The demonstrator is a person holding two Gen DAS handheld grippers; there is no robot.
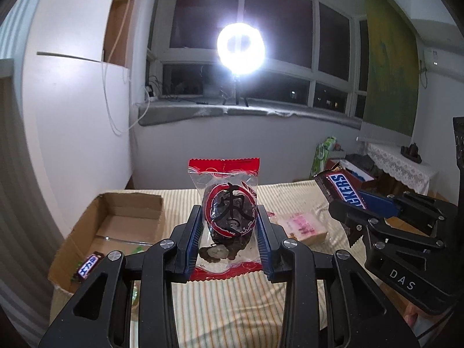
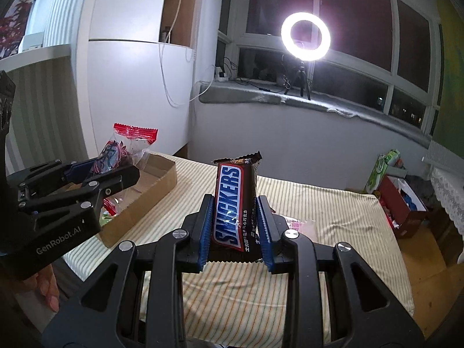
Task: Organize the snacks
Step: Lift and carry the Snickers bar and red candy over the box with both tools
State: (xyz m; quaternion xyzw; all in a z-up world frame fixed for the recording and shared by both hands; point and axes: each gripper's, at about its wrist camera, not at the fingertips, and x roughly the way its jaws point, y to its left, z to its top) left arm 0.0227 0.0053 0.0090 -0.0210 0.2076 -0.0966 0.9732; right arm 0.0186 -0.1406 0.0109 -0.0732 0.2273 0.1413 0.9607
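From the left wrist camera, my left gripper is closed partway on a clear red-trimmed packet of dried dates; both blue pads press its sides, and the packet stands upright between the fingers, clear of the striped cloth below. Left of the fingers sits the open cardboard box, already holding a small Snickers bar, so I judge that is where snacks are being gathered. Just right of the fingers lies a pink-wrapped snack, not yet sorted.

From the right wrist camera, my right gripper is closed narrowly on a Snickers bar, held upright by its long edges. The box lies left of these fingers, beyond the other gripper. Both items look lifted for carrying to it.
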